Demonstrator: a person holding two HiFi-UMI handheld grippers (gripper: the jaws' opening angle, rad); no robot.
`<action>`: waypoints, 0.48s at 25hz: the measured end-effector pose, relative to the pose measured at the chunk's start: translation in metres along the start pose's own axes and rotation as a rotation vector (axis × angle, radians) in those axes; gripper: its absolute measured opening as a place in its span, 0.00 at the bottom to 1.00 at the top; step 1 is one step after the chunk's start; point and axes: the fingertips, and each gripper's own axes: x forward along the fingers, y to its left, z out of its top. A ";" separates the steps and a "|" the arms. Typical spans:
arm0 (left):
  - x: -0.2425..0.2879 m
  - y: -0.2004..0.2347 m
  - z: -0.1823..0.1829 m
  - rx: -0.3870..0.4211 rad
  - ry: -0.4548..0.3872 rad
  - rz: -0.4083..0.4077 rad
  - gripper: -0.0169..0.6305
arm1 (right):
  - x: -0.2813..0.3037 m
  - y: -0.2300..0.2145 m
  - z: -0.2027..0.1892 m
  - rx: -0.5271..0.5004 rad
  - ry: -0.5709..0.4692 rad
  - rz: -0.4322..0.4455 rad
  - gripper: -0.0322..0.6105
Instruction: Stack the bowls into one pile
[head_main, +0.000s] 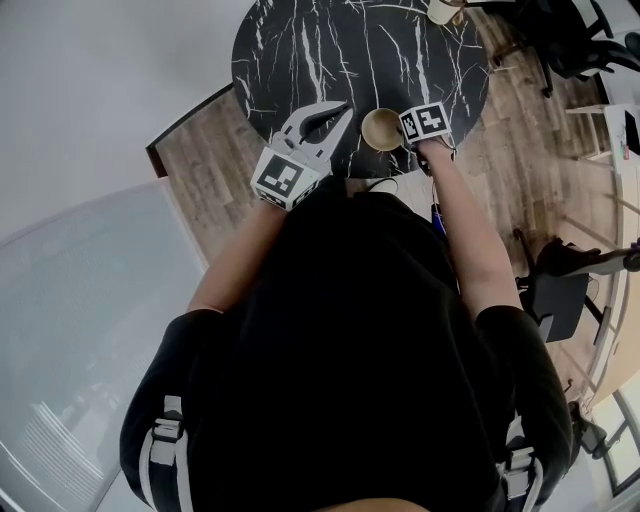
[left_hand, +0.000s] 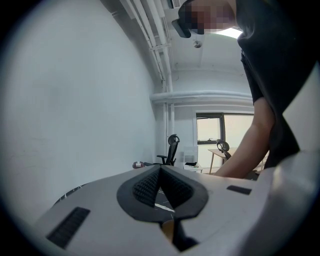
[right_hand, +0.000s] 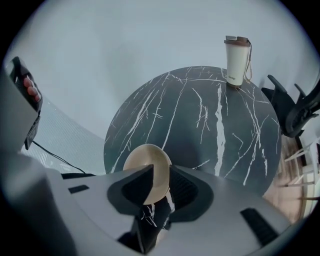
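A round black marble table (head_main: 300, 40) is seen below the person, with wooden floor (head_main: 215, 175) beside it. A lidded travel cup (right_hand: 236, 61) is set upright at the table's far edge, well apart from both grippers, and a dark office chair (right_hand: 295, 107) is placed just off the table on the right. Nothing is seen in the way on the marble between cup and grippers.

The tan bowl (right_hand: 145, 160) is placed on the table near its close edge. It is flanked by the right gripper (right_hand: 157, 169), whose jaws are spread with the bowl's rim between them. No pressing of the pads on it can be made out. Nothing is seen inside the bowl, and whether more than one bowl is nested there cannot be told.

The left gripper (head_main: 340, 108) is held just beside the bowl, its jaws brought together on nothing.
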 end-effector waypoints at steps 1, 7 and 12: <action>0.000 0.000 0.001 0.000 -0.002 0.001 0.03 | -0.003 0.000 0.002 0.000 -0.009 0.002 0.20; 0.001 -0.002 0.003 0.002 0.005 -0.003 0.03 | -0.044 0.002 0.029 -0.052 -0.171 0.009 0.19; 0.003 -0.003 0.007 0.001 0.001 -0.008 0.03 | -0.095 0.012 0.050 -0.119 -0.316 0.004 0.13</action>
